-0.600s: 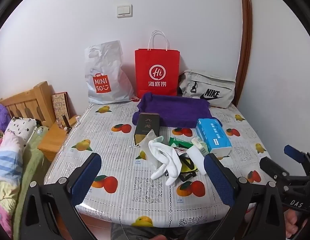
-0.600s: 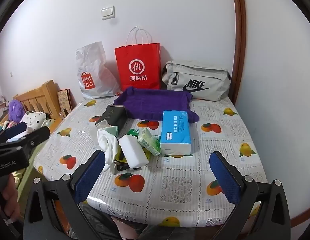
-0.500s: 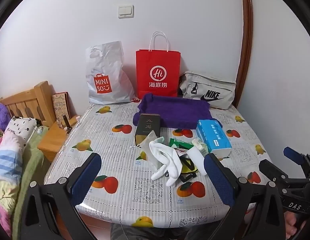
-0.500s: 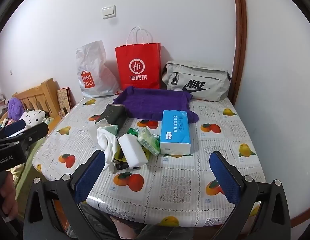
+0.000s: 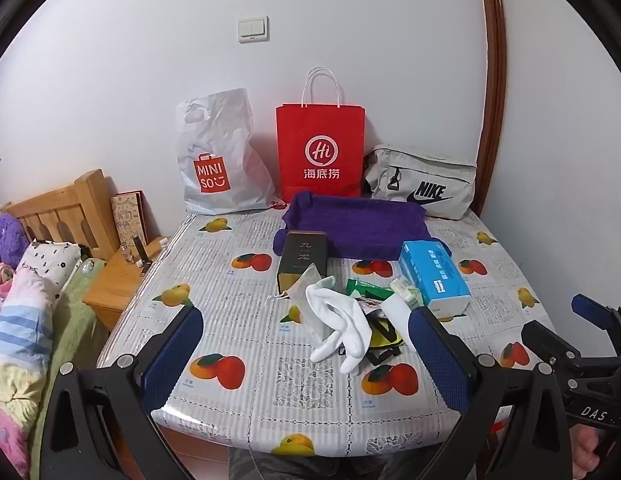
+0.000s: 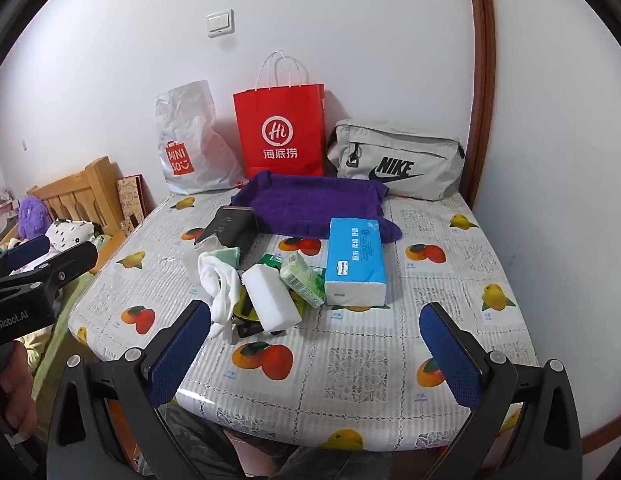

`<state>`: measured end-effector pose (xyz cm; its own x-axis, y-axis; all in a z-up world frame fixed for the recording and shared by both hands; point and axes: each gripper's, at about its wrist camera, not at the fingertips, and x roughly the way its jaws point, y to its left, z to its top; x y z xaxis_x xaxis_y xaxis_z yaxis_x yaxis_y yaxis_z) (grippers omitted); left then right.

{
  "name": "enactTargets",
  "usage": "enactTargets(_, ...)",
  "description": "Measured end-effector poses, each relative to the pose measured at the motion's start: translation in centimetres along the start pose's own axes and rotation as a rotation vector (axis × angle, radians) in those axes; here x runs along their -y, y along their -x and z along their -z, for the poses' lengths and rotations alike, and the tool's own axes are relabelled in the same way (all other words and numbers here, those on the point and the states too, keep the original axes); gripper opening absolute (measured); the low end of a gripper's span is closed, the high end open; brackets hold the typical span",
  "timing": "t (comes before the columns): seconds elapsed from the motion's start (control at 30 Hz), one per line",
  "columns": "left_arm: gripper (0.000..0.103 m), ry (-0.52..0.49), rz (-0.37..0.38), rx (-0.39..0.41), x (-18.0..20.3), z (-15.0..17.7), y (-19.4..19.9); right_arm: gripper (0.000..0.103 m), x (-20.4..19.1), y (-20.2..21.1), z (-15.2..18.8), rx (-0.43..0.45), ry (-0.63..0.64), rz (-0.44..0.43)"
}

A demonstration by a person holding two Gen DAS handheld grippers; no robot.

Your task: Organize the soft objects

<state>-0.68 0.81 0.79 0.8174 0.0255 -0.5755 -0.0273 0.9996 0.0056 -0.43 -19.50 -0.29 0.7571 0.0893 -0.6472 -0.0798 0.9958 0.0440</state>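
Note:
A pile of small things lies mid-table: white socks, a white sponge block, a green tissue pack, a blue tissue pack and a dark tin box. A purple towel lies spread behind them. My left gripper is open and empty near the table's front edge, short of the socks. My right gripper is open and empty, in front of the sponge.
Against the back wall stand a white Miniso bag, a red paper bag and a grey Nike bag. The fruit-print table ends close in front. A wooden bedside stand and bedding lie left.
Both views have shifted slightly; the grippers have eased a little. Nothing on the table has moved, and both grippers stay open.

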Motion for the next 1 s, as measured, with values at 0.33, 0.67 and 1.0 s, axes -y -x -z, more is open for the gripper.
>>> enactTargets(0.33, 0.103, 0.010, -0.042, -0.007, 0.0, -0.2, -0.1, 0.103, 1.1, -0.3, 0.8, -0.012, -0.022, -0.039)
enactTargets(0.67, 0.103, 0.003, -0.016, -0.011, 0.0, 0.2, -0.5, 0.103, 1.3, 0.1, 0.7, 0.002, -0.022, -0.020)
enactTargets(1.0, 0.103, -0.005, 0.000, -0.015, 0.6, 0.6, -0.7, 0.103, 1.5, 0.3, 0.7, 0.010, -0.032, -0.015)
